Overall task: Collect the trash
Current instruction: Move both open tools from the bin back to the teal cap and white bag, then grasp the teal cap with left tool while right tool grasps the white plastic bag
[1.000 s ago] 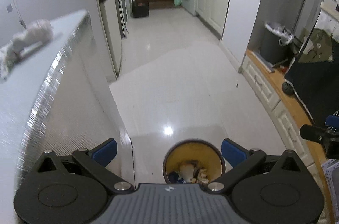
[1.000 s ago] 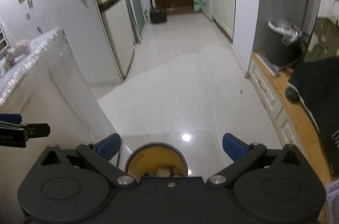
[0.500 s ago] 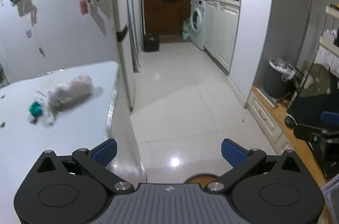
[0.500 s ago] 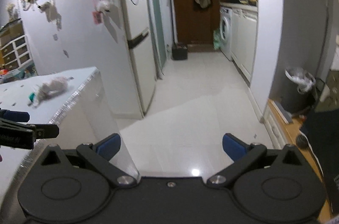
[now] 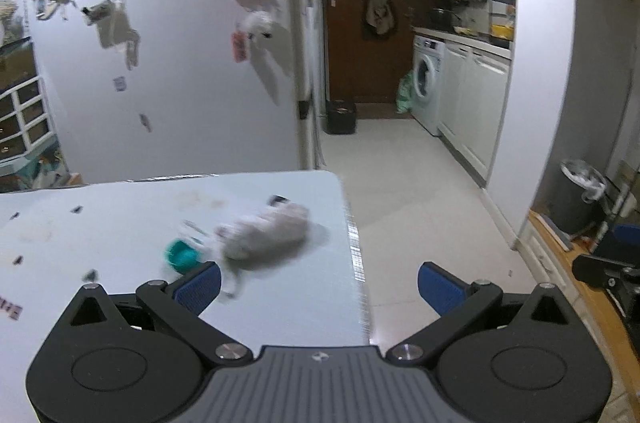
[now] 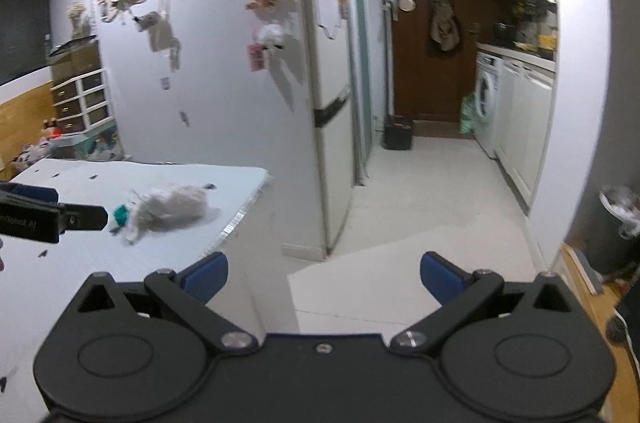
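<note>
left tool [image 5: 319, 281] hanging wide open, gripping nothing, over desk [image 5: 120, 219] corner | right tool [image 6: 324, 273] gaping wide, empty, beside desk edge | crumpled tissue wad [image 5: 266, 229] lying on desk, blurred, touching teal cap [image 5: 181, 255]

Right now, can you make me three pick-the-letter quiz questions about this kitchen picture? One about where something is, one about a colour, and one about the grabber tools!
1. Where does the crumpled white wad lie?
A. on the floor
B. on the white table, near its right edge
C. inside the dark bin

2. What colour is the small cap beside the wad?
A. teal
B. red
C. yellow

3. How are the left tool and right tool?
A. both open and empty
B. both shut
C. one holds the wad

Answers: B, it rests on the tabletop near the edge; A, the cap looks teal; A, blue fingers stand apart with nothing between them.
</note>
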Tool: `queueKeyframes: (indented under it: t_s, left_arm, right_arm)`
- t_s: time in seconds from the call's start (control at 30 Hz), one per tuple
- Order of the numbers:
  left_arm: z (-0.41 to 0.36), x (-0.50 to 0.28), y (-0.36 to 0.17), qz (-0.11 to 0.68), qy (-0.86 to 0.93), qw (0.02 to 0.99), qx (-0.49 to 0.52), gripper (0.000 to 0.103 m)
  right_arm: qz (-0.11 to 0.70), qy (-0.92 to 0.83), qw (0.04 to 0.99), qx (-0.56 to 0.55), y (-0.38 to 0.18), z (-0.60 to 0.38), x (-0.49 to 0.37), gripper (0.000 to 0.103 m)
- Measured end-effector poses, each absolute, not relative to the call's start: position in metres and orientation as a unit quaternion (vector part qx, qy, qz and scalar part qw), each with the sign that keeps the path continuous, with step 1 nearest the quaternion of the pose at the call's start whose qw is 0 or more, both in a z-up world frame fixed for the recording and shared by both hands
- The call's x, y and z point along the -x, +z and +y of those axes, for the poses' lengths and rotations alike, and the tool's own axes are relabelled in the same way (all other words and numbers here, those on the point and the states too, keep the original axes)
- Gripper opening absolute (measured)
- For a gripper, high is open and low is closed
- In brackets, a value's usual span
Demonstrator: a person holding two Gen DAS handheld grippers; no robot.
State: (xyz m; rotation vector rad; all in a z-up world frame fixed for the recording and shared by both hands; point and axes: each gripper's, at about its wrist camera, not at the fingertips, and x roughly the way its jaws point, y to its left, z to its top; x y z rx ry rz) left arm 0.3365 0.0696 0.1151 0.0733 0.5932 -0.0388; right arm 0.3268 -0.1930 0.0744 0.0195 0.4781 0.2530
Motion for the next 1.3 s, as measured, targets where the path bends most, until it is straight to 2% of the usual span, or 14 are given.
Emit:
queueKeyframes:
  t_s: [0.3, 0.6, 0.83, 0.87, 0.93, 1.03, 1.27, 1.3]
  left_arm:
    - [0.15, -0.37, 0.112, 0.285, 0.0, 0.958, -0.029, 0.103]
    - [0.211, -0.409, 0.078, 0.281, 0.02, 0.96, -0.004, 0.101]
    - [0.24, -0.436, 0.044, 0.281, 0.018, 0.959, 0.038, 0.081]
    - [0.242, -0.439, 0.04, 0.283, 0.015, 0.958, 0.042, 0.08]
    - [0.247, -0.445, 0.033, 0.285, 0.005, 0.957, 0.049, 0.073]
    - [0.255, -0.45, 0.026, 0.285, -0.011, 0.957, 0.059, 0.068]
    - [0.267, -0.461, 0.019, 0.294, -0.034, 0.954, 0.042, 0.066]
    - [0.269, -0.463, 0.019, 0.295, -0.036, 0.954, 0.039, 0.066]
  right_arm:
    - [0.225, 0.178, 0.958, 0.003, 0.079, -0.113, -0.373, 0.103]
    - [0.22, 0.21, 0.952, -0.015, 0.074, -0.05, -0.419, 0.103]
    - [0.264, 0.232, 0.935, -0.048, 0.053, -0.01, -0.448, 0.102]
    - [0.269, 0.24, 0.932, -0.046, 0.048, -0.004, -0.449, 0.099]
    - [0.282, 0.269, 0.92, -0.035, 0.036, 0.01, -0.453, 0.081]
    - [0.3, 0.293, 0.908, -0.008, 0.021, 0.034, -0.459, 0.066]
    - [0.305, 0.321, 0.896, 0.031, -0.002, 0.079, -0.471, 0.053]
    - [0.305, 0.323, 0.895, 0.039, -0.004, 0.084, -0.472, 0.045]
